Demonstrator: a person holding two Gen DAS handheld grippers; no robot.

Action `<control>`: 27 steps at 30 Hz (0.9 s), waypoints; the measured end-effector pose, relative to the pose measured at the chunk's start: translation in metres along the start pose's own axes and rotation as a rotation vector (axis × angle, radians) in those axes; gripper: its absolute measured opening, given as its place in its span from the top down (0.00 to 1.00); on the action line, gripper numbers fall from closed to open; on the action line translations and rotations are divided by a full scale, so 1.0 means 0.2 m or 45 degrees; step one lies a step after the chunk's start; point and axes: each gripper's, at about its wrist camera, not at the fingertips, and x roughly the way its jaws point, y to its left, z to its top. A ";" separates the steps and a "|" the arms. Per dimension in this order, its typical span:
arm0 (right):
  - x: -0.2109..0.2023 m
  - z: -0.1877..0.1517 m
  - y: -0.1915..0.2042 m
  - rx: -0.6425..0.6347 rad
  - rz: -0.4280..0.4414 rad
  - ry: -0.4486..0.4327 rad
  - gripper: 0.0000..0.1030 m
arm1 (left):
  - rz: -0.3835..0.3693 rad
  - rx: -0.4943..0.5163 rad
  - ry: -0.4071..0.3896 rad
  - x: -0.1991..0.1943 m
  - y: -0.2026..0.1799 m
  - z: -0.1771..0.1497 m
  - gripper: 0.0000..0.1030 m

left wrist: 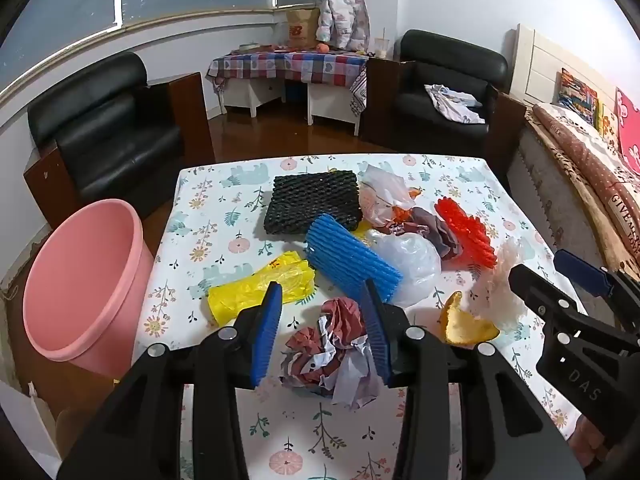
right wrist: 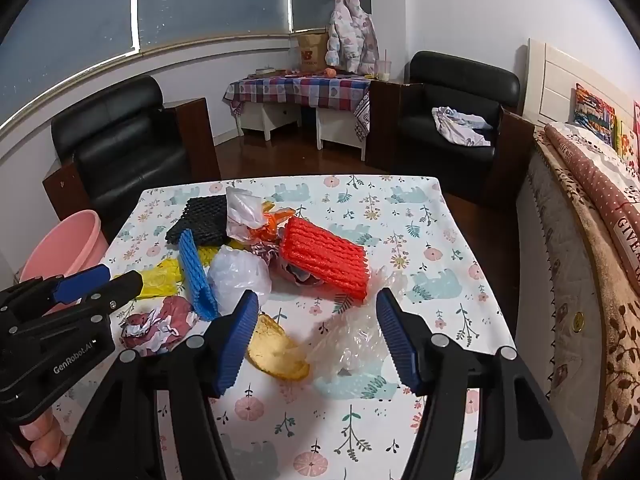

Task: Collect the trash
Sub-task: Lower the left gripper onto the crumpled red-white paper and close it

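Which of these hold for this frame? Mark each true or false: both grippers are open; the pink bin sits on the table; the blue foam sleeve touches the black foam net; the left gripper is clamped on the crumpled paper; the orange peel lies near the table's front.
1. Both the left gripper and the right gripper are open. True.
2. The pink bin sits on the table. False: it stands beside the table, off its left edge.
3. The blue foam sleeve touches the black foam net. True.
4. The left gripper is clamped on the crumpled paper. False: the paper lies between open jaws.
5. The orange peel lies near the table's front. True.
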 end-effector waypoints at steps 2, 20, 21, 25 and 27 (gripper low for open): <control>0.00 0.00 0.00 0.000 0.000 0.000 0.41 | 0.000 0.010 -0.006 -0.01 0.00 0.00 0.60; 0.01 0.01 0.02 -0.007 -0.006 0.005 0.41 | 0.029 -0.024 0.028 -0.01 0.02 0.02 0.60; 0.01 0.01 0.02 -0.007 -0.005 0.004 0.41 | 0.032 -0.028 0.028 -0.02 0.02 0.02 0.60; 0.02 0.01 0.02 -0.010 -0.007 0.005 0.41 | 0.040 -0.033 0.032 -0.01 0.03 0.01 0.60; 0.02 0.01 0.02 -0.009 -0.006 0.005 0.41 | 0.045 -0.035 0.038 -0.01 0.03 0.01 0.60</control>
